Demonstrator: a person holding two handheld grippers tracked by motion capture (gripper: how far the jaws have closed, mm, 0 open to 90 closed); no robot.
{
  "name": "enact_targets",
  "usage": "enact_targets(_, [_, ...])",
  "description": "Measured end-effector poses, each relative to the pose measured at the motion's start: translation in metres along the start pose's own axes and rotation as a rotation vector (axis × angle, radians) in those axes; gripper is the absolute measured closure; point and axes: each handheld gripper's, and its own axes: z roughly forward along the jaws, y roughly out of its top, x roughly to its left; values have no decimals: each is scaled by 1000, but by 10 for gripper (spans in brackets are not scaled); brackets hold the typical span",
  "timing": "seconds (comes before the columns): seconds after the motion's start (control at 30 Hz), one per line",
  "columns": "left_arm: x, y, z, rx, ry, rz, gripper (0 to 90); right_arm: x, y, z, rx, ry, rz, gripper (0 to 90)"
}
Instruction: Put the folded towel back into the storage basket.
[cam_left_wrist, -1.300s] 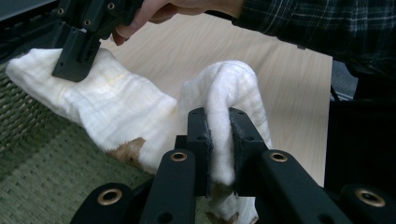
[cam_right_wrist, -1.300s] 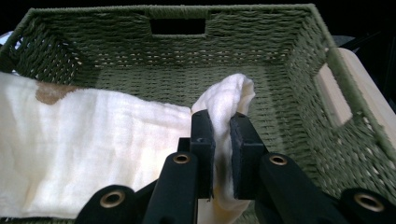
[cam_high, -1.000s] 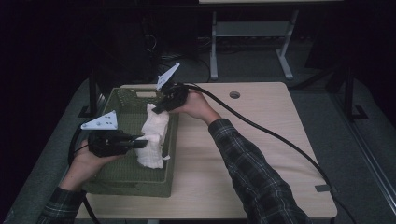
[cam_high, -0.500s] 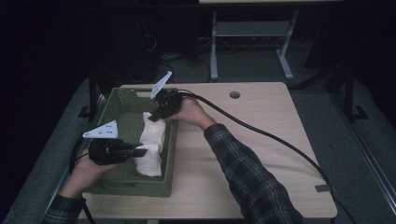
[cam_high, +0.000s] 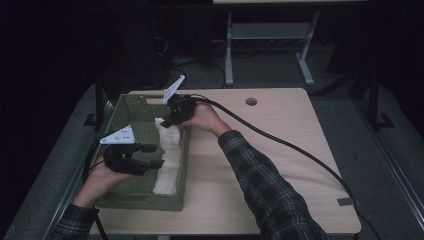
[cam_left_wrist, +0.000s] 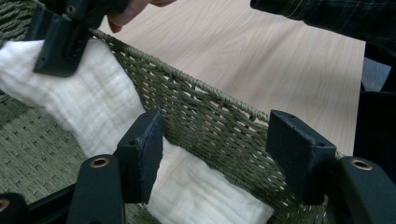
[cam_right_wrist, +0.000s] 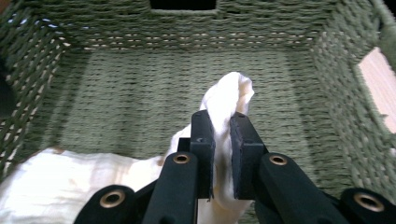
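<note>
White gauzy cloth (cam_high: 167, 155) is lying lengthwise along the green woven basket's (cam_high: 131, 199) right wall; right gripper (cam_right_wrist: 220, 122) is pinching its far end, left gripper (cam_left_wrist: 215, 140) is gaping beside its near end.

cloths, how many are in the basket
1: a white cloth lies along the right wall inside the green woven basket, its far end pinched by the right gripper. More could be hidden beneath it.
</note>
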Motion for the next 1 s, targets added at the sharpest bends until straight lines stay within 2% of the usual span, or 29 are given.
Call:
enact_targets(0.23, [2, 2, 1, -15, -6, -9, 360, -19, -3, -2, 3, -28, -9, 812])
enact_targets(0.4, [2, 4, 2, -17, -8, -11, 360, -30, -6, 1, -21, -46, -14, 796])
enact_targets(0.5, [1, 5, 4, -18, -11, -9, 360, -36, -7, 4, -17, -90, -20, 726])
enact_targets(0.57, [1, 5, 5, -14, -10, -7, 360, -40, -8, 3, -24, -127, -19, 623])
enact_targets(0.6, [1, 6, 5, -15, -10, -4, 357, -42, -8, 3, -25, -140, -12, 615])
enact_targets(0.7, [0, 8, 7, -15, -14, -5, 351, -45, -9, -4, -31, -152, 16, 592])
enact_targets(0.87, [-3, 14, 11, -18, -16, -3, 339, -44, -10, -19, -46, -135, 63, 546])
enact_targets(1.0, [-6, 22, 15, -20, -20, -1, 334, -40, -14, -34, -63, -135, 67, 531])
